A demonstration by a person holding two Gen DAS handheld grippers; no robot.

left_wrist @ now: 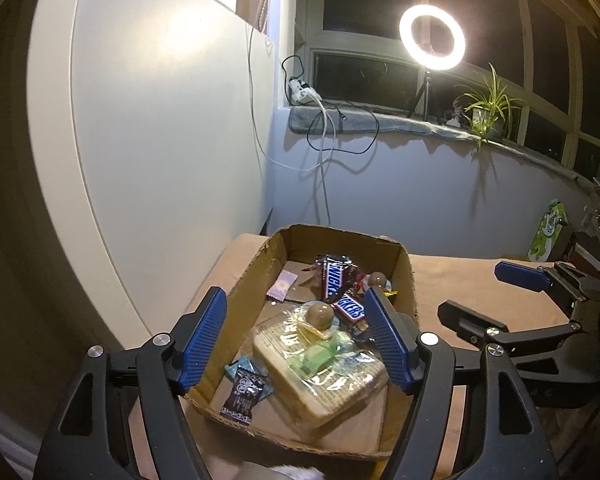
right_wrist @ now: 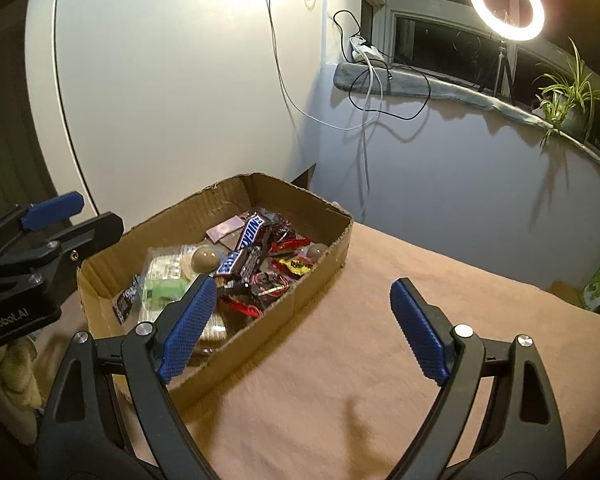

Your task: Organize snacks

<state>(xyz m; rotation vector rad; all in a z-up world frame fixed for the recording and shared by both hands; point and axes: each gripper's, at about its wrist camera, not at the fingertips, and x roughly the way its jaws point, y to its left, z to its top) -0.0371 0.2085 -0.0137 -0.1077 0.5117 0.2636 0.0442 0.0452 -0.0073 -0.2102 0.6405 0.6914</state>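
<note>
The cardboard box (left_wrist: 406,276) is viewed closely from above by the left wrist. It is seen obliquely from its right by the right wrist; both views share it.

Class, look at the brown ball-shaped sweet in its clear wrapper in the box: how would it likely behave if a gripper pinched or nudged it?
The brown ball sweet looks round and glossy, so it may slip between pads. Perched atop the flat biscuit pack, it would probably roll if nudged. Its loose clear wrapper likely crumples.
</note>
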